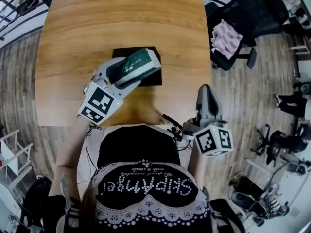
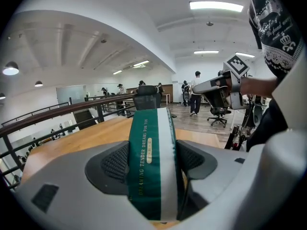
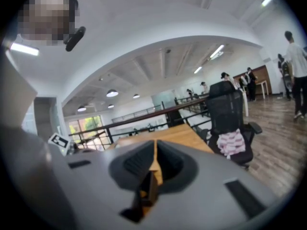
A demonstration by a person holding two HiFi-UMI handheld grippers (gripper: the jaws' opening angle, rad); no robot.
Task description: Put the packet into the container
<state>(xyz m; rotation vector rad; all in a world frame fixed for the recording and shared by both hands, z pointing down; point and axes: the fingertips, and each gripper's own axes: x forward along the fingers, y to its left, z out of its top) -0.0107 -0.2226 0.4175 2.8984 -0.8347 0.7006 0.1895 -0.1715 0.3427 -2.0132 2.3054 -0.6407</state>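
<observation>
- Step in hand: the packet (image 1: 139, 63) is being carried to the container (image 1: 152, 78). The pick-up is judged complete and the placing not yet done.
- Position of the packet: the dark green pack with a white band is held over the black container, which lies flat on the wooden table (image 1: 121, 13). Much of the container is hidden by the packet in the head view. Whether the two touch cannot be told.
- Left gripper (image 1: 130, 74): the jaws are clamped on the packet's two broad sides. The dark ribbed pads (image 2: 114, 163) are pressed against the wrapper, as shown in the left gripper view.
- Pose of the left gripper: it is reached forward over the table's near edge and angled away from the person and to the right. Its marker cube is turned towards the body.
- Right gripper (image 1: 207, 92): the jaws are closed together with nothing between them. It is held by the table's near right corner, pointed forward, close to the body and well apart from the container.
- Next move, as judged: the packet is to be lowered into the container and squared with its sides. The left jaws are then to be opened so that the packet is left lying inside.
</observation>
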